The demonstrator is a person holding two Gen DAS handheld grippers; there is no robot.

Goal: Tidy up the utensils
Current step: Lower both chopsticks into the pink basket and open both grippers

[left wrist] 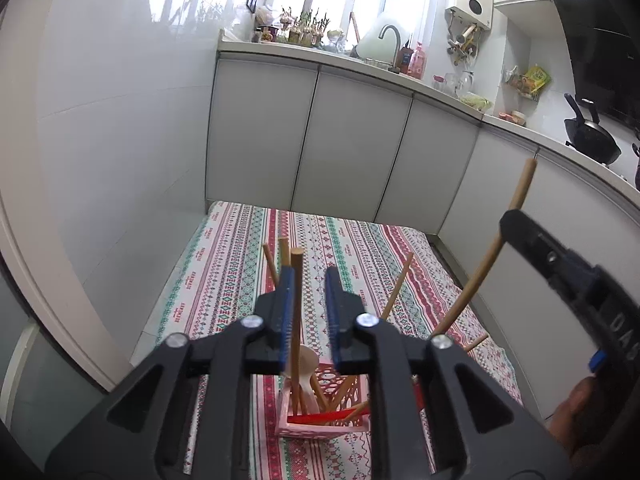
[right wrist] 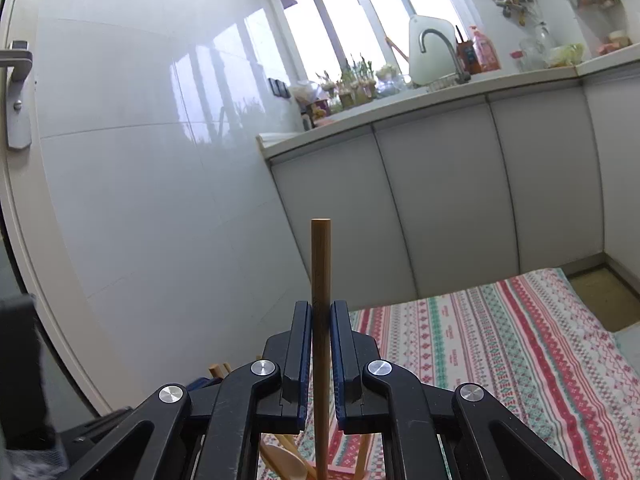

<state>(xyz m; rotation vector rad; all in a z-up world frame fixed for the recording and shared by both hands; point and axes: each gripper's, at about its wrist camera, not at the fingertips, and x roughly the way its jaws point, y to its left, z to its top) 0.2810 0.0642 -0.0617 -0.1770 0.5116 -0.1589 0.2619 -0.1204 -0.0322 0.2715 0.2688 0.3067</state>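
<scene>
1. Left gripper (left wrist: pixel 310 280): jaws slightly apart, one upright wooden chopstick (left wrist: pixel 296 312) standing between them, close against the left pad; right pad clear of it, so no clamp.
2. Right gripper (right wrist: pixel 320 320): jaws closed together on one wooden chopstick (right wrist: pixel 320 280), held upright, top end standing well above the fingertips.
3. Same right gripper seen at the right edge of the left wrist view (left wrist: pixel 560 264), its chopstick (left wrist: pixel 492 248) leaning up past the cabinet front.
4. Utensil holder (left wrist: pixel 320 428): one pink perforated basket with a red divider, standing on the patterned tablecloth (left wrist: pixel 400 248) directly below the left gripper.
5. Contents counted in the left wrist view: one pale wooden spoon (left wrist: pixel 308 360); at least five chopsticks inside, three tops rising beside the left pad, others leaning right. Exact total cannot be told, as the gripper body hides part of the basket.
6. One further chopstick (left wrist: pixel 476 342) lying on the cloth, right of the basket.
7. One hand (left wrist: pixel 576 412) at the lower right edge.
</scene>
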